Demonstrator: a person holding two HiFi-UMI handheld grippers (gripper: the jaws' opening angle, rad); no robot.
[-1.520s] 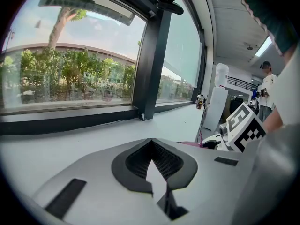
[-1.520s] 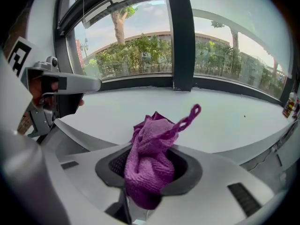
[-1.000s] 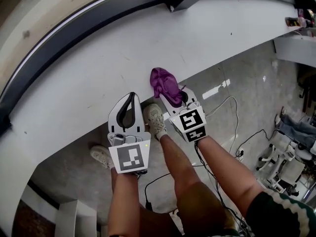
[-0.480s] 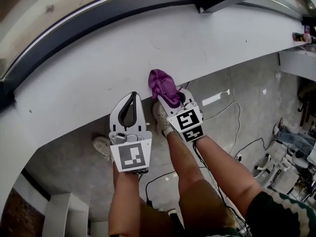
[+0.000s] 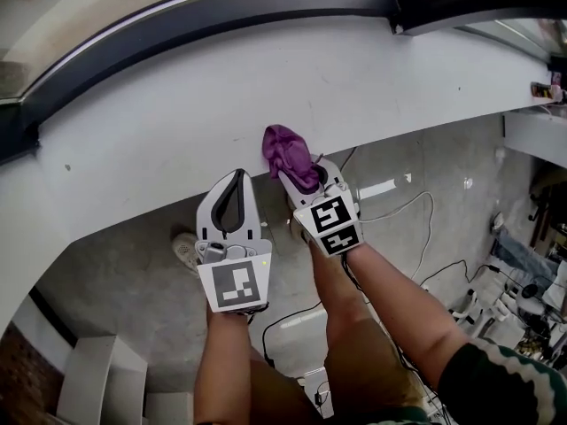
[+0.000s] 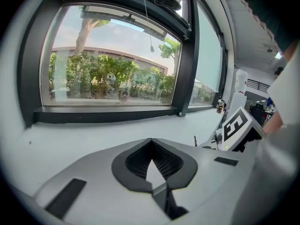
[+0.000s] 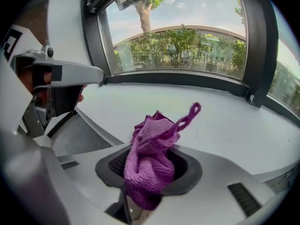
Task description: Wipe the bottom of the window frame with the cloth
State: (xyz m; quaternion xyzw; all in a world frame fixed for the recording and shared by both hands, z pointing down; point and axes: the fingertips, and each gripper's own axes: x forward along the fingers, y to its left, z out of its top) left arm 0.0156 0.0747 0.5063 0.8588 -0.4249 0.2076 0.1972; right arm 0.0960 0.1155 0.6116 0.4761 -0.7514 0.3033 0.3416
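- My right gripper (image 5: 304, 172) is clamped on the purple cloth (image 5: 285, 152), which bunches up out of the jaws with one loop sticking upward.
- The cloth sits over the near edge of the white sill (image 5: 159, 131), well short of the dark window frame (image 5: 221, 14) along the sill's far side.
- My left gripper (image 5: 236, 177) has its jaws closed together with nothing between them, tips at the sill's edge, just beside the right gripper.
- Both forearms reach straight forward, the right forearm (image 5: 399, 308) angling in toward the left forearm (image 5: 226, 361).
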